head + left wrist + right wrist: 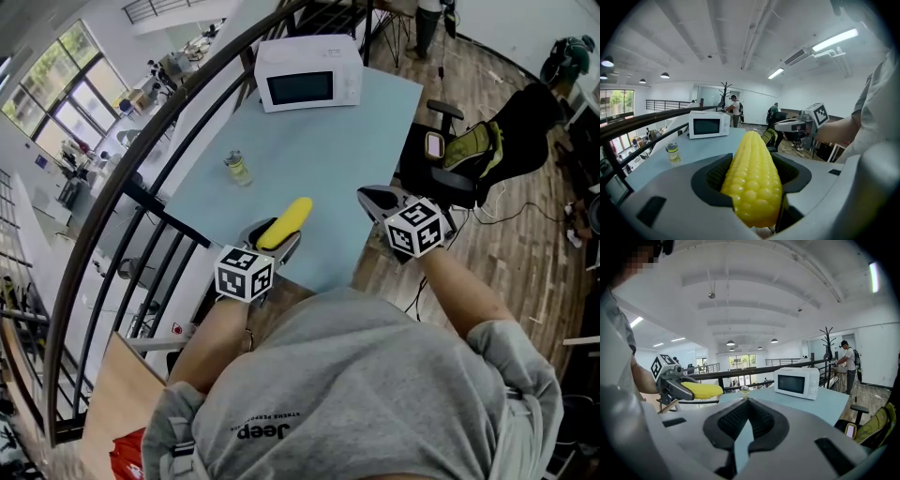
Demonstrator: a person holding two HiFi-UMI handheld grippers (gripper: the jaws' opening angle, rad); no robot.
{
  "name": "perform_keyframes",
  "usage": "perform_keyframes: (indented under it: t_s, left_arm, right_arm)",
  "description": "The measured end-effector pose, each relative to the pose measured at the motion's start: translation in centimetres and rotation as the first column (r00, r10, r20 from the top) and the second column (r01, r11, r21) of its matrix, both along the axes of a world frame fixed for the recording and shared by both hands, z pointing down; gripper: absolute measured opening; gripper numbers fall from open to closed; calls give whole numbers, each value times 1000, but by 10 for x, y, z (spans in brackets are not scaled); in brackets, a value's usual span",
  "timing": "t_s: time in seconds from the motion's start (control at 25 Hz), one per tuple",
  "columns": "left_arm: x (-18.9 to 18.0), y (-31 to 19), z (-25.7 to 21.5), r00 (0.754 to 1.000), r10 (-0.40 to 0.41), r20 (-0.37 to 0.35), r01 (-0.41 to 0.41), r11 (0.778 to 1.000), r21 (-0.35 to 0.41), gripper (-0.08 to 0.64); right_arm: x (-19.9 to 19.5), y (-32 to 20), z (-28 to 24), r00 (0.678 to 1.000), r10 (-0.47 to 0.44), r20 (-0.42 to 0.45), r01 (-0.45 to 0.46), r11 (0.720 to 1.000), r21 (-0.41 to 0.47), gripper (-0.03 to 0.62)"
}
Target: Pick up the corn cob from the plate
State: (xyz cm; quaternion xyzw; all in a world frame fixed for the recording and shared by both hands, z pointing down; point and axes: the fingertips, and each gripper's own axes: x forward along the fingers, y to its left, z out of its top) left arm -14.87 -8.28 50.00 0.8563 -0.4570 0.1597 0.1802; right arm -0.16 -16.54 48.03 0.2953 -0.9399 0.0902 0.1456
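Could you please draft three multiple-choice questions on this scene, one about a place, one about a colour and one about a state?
1. Where does the microwave stand?
A) at the far end of the table
B) at its near edge
C) under it

2. What colour is the corn cob?
A) green
B) yellow
C) red

3. How is the left gripper?
A) open and empty
B) shut on the corn cob
C) shut and empty

Answers:
1 A, since the head view shows it on the tabletop's end farthest from the person.
2 B, as its kernels are plainly yellow in every view.
3 B, as the left gripper view shows its jaws pressing the cob from both sides.
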Motion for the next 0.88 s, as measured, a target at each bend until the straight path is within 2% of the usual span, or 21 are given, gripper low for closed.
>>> perform_keyframes:
  t_s: [0.88]
  left_arm:
    - [1, 3, -1, 1000, 5, 3, -5, 1000, 7, 267]
  right_arm:
    - [0, 6, 2, 999, -22, -24, 23, 1000, 14, 14]
